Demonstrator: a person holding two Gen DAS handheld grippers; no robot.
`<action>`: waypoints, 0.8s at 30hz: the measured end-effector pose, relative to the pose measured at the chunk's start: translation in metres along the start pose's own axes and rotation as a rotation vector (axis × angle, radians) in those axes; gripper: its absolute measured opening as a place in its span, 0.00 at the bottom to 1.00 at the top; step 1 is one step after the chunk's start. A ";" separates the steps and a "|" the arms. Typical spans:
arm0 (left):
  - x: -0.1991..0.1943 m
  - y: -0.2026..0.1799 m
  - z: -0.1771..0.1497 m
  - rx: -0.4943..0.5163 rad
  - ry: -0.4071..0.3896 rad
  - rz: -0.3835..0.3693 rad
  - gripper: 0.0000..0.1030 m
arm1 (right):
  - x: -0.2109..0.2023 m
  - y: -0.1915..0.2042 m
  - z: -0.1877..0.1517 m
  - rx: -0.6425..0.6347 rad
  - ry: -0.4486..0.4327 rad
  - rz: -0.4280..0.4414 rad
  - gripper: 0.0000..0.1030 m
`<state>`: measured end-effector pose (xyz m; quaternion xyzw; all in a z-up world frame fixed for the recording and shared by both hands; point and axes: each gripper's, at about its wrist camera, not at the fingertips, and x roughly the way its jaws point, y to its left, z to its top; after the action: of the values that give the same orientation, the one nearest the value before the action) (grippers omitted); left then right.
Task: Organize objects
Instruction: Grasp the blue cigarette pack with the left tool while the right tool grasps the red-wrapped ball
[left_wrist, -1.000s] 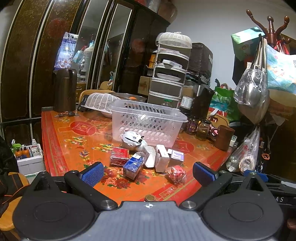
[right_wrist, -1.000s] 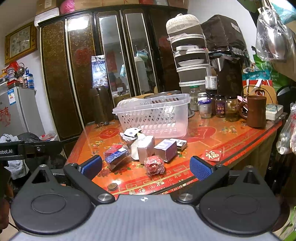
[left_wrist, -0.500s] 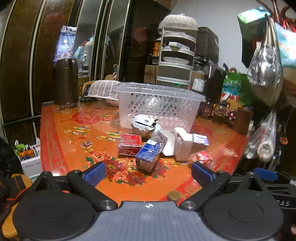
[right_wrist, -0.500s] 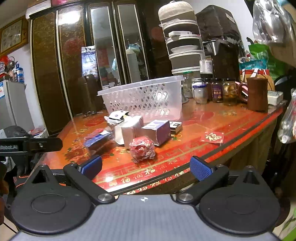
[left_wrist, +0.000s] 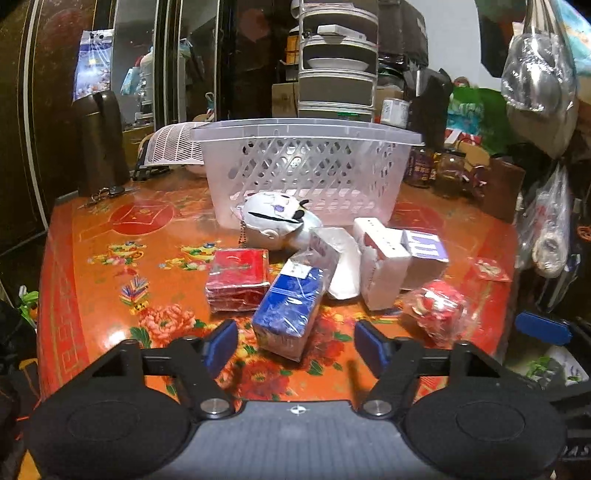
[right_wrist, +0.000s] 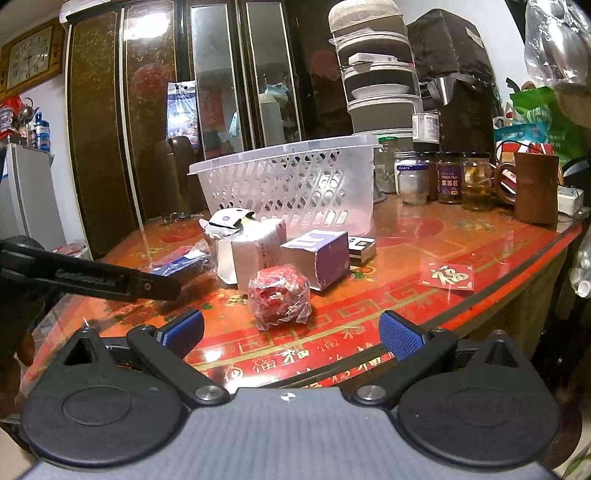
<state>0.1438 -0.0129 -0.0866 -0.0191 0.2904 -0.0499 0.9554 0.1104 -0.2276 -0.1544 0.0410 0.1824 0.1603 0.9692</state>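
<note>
A clear plastic basket (left_wrist: 306, 170) (right_wrist: 291, 184) stands mid-table. In front of it lie a white plush toy (left_wrist: 275, 218), a red packet (left_wrist: 238, 278), a blue wrapped box (left_wrist: 291, 306), white boxes (left_wrist: 380, 266), a purple-and-white box (right_wrist: 317, 258) and a red ball in clear wrap (right_wrist: 279, 295) (left_wrist: 439, 310). My left gripper (left_wrist: 295, 345) is open, its fingers either side of the blue box's near end, empty. My right gripper (right_wrist: 291, 334) is open and empty, just before the red ball.
Glass jars (right_wrist: 447, 177) and a brown mug (right_wrist: 535, 192) stand at the table's right. A red paper card (right_wrist: 447, 275) lies near the front edge. A dark thermos (left_wrist: 99, 140) stands back left. Bags (left_wrist: 539, 81) hang at the right.
Both grippers have moved forward and lower toward the objects. The left now brackets the blue box; the right has closed in on the red ball. The left gripper's body now shows in the right view.
</note>
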 end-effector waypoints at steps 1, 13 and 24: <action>0.002 0.001 0.001 -0.003 0.002 0.006 0.60 | 0.002 0.000 0.000 -0.002 0.004 -0.002 1.00; 0.006 0.009 0.001 -0.016 0.003 -0.064 0.36 | 0.021 0.009 0.005 -0.027 0.001 0.011 1.00; -0.007 0.010 0.000 -0.011 -0.076 -0.066 0.36 | 0.031 0.013 0.014 -0.055 0.010 0.024 0.84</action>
<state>0.1390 -0.0020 -0.0833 -0.0360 0.2534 -0.0789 0.9635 0.1389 -0.2055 -0.1505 0.0155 0.1823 0.1769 0.9671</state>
